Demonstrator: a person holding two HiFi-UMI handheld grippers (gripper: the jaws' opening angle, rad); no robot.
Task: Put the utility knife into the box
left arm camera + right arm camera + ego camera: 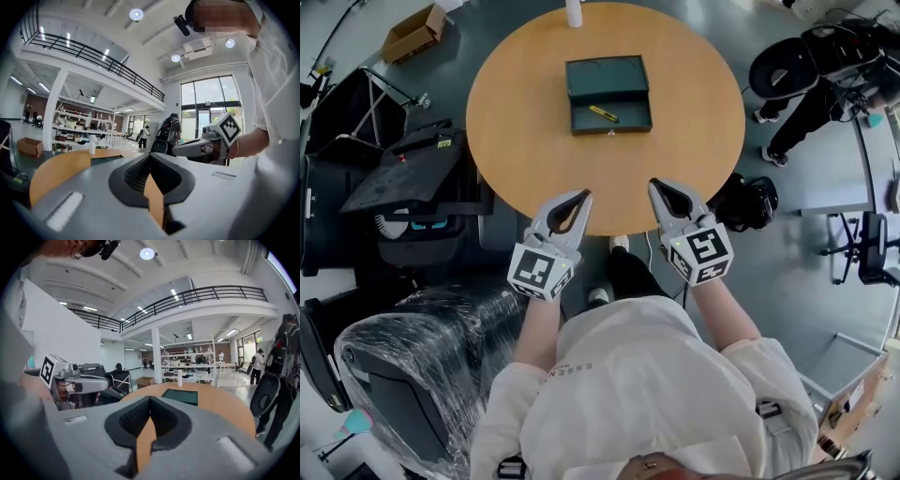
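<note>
A dark green box [608,95] lies open on the round wooden table [525,122], its lid folded back toward the far side. Inside its tray rests the yellow utility knife [603,113]. Both grippers hover at the table's near edge, well short of the box. My left gripper [584,195] is shut with nothing in it, and the left gripper view shows its jaws meeting at the tip [151,155]. My right gripper [654,185] is shut and empty too, jaws touching [150,399]. The box [180,396] shows beyond them.
A white bottle [574,13] stands at the table's far edge. A cardboard box [414,34] lies on the floor far left. Black equipment and a wrapped chair [403,366] crowd the left. A person [811,80] with a backpack stands at the right.
</note>
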